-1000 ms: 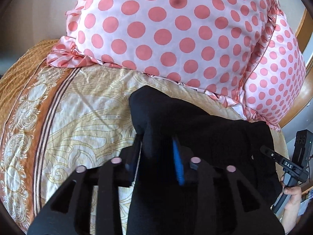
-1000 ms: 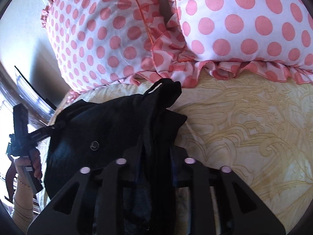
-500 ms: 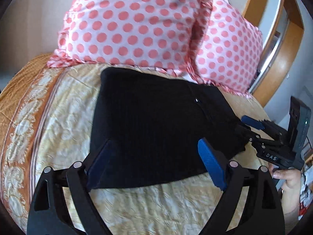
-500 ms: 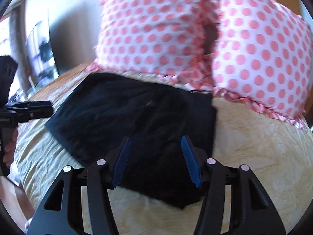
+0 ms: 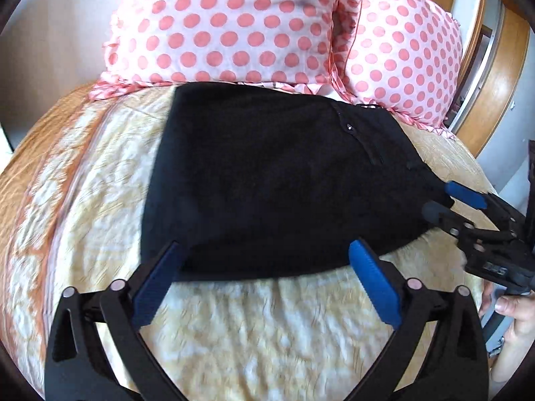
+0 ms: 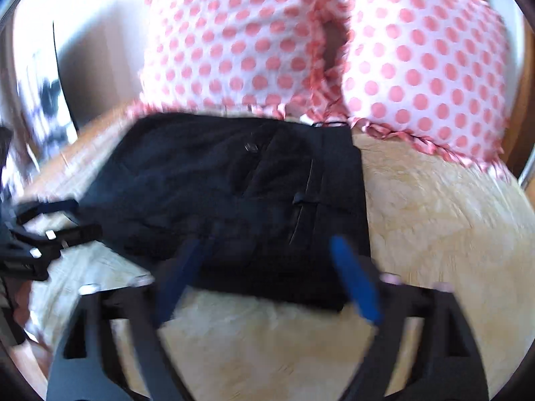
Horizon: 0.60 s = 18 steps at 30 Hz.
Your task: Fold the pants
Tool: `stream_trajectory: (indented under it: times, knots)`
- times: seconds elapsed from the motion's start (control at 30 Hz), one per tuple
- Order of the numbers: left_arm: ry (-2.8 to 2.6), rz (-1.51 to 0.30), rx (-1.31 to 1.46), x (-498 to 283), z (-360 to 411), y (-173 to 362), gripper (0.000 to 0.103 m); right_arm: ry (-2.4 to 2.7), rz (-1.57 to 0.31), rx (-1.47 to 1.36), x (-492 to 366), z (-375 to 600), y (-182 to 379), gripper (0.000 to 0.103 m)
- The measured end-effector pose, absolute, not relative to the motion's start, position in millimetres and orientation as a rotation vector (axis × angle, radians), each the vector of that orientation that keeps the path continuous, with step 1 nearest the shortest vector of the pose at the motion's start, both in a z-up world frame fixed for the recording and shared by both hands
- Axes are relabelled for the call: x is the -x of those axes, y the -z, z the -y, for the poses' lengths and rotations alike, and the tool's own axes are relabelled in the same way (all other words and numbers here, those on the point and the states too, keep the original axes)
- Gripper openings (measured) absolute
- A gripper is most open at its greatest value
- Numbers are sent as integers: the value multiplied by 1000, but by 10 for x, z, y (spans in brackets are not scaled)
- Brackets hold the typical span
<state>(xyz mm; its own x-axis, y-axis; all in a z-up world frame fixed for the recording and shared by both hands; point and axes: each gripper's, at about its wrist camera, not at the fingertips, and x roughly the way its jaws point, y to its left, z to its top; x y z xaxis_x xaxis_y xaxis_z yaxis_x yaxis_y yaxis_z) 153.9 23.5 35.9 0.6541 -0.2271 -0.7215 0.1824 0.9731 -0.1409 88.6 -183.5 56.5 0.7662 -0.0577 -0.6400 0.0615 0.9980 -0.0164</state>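
pants (image 5: 267,180) lie folded flat on bed (image 5: 260,330) | left gripper (image 5: 267,267) wide, empty | right gripper (image 6: 267,264) wide, empty | fold looks nearly done

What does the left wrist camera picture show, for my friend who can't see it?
Folded black fabric pants lie flat on a yellow patterned bedspread, below two pink polka-dot pillows. The open left gripper hovers at their near edge, and the open right gripper is at their right corner.

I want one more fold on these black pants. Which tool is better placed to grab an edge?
Probably right. The right tool sits open at the pants' side corner, nearly touching the cloth. The left tool is also open but hangs back over bare bedspread.
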Motion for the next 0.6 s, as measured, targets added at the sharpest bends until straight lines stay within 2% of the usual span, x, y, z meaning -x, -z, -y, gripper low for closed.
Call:
stream_trajectory:
  times: [0.27,0.6]
  knots:
    - [99,-769,6,-885,-390,-247,101,161,-656,1,-370,1491,-395,102]
    - [59,-749,-6,-628,-453,-117,101,191,-678,1,-200,1321,-135,102]
